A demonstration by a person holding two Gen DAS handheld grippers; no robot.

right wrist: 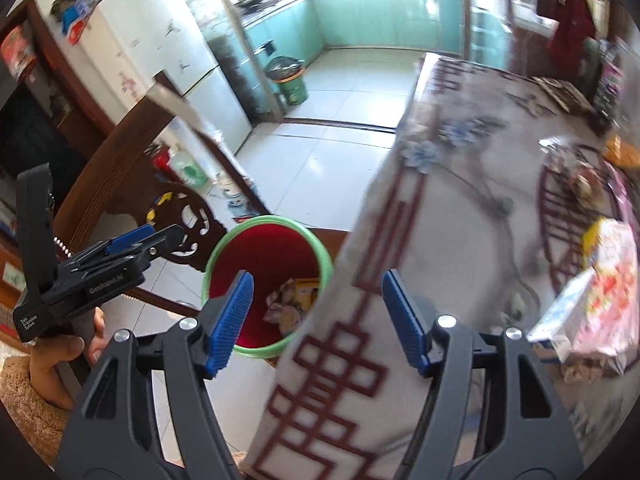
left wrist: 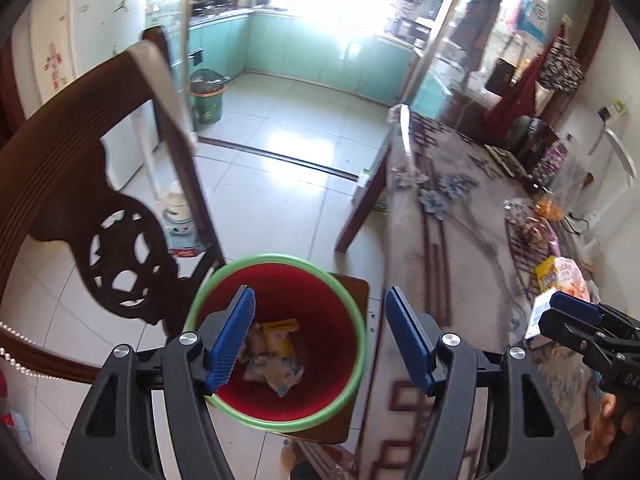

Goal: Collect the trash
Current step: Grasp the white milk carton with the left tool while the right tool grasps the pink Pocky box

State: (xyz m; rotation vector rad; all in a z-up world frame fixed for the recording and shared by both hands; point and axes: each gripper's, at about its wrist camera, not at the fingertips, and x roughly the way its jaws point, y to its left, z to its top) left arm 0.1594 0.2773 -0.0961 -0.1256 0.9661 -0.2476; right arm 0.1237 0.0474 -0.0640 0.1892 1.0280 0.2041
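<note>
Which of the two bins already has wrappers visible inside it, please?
The red bin with the green rim beside the table, below the left tongs; the green bin stands far off by the kitchen doorway.

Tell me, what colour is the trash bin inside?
Red inside, with a green rim: the trash bin shows best in the left wrist view.

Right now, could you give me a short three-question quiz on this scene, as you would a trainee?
1. True or false: the red bin is empty.
2. What does the left gripper hold? A) a wrapper B) nothing C) a cup
3. What colour is the bin's rim?

Key: 1 false, wrappers lie inside. 2 B, it is open. 3 green.
</note>
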